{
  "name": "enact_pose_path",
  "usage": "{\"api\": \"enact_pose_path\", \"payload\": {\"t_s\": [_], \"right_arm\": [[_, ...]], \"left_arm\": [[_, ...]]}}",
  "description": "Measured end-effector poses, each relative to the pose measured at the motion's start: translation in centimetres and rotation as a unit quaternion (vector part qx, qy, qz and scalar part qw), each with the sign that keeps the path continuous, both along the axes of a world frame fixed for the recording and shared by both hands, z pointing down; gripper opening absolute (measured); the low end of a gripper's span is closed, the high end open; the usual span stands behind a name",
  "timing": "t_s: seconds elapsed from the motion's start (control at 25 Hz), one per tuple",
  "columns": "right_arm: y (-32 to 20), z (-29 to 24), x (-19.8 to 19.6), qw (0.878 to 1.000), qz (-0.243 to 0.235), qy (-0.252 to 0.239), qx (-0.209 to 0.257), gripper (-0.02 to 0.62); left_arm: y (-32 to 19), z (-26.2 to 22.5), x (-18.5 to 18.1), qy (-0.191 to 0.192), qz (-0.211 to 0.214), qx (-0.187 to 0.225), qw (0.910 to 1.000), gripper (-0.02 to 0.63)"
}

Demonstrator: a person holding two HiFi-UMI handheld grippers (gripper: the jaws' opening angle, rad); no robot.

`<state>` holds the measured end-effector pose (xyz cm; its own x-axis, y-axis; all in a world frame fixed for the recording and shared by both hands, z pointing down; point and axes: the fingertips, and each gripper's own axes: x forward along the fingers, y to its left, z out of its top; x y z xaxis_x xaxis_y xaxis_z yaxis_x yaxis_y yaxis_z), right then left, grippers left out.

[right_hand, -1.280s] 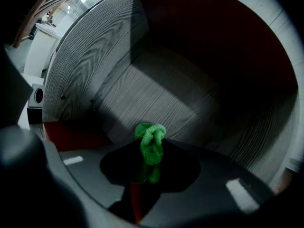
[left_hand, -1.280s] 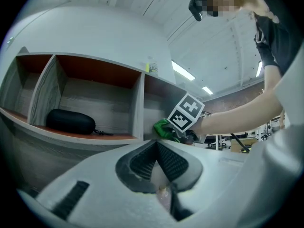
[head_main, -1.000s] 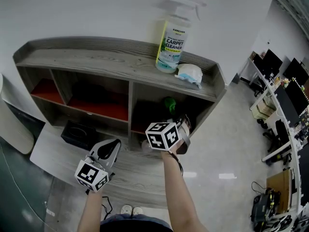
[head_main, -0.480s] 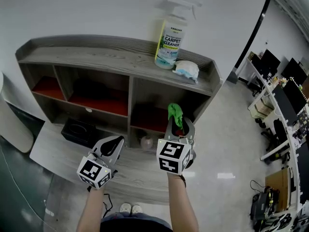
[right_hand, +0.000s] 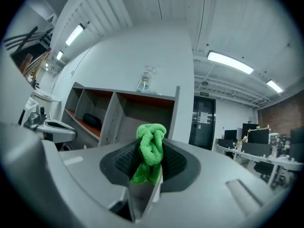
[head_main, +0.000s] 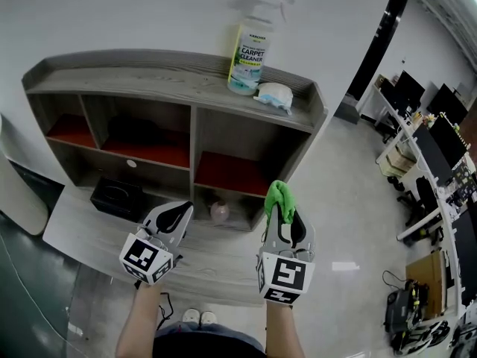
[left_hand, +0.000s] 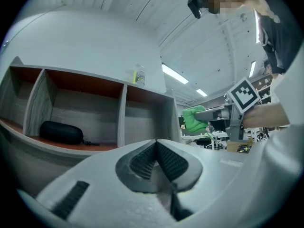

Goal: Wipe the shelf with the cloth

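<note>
Your right gripper (head_main: 282, 216) now pulled back out of shelf (head_main: 134, 80), lower centre, fingers clamped on green cloth (head_main: 278, 196). Left gripper (head_main: 171, 215) fingers closed, empty. Wiping pending: next, press cloth onto shelf board.

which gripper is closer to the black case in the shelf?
Left. The left gripper sits just right of the black case; the right gripper, clamping the green cloth, is farther right.
</note>
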<state>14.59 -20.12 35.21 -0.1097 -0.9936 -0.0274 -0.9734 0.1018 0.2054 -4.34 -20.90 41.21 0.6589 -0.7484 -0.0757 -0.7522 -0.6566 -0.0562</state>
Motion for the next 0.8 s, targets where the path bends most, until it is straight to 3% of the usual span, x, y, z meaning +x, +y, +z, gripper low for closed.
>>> {"api": "enact_pose_path", "payload": {"t_s": [0.32, 0.8], "right_arm": [[3.5, 2.3, 3.5, 0.999, 0.015, -0.043, 0.012, 0.11], [4.5, 3.5, 4.3, 0.998, 0.007, -0.063, 0.014, 0.11]], "left_arm": [[0.9, 0.1, 0.7, -0.005, -0.001, 0.004, 1.0, -0.002], [1.5, 0.2, 0.8, -0.012, -0.005, 0.008, 0.9999, -0.002]]}}
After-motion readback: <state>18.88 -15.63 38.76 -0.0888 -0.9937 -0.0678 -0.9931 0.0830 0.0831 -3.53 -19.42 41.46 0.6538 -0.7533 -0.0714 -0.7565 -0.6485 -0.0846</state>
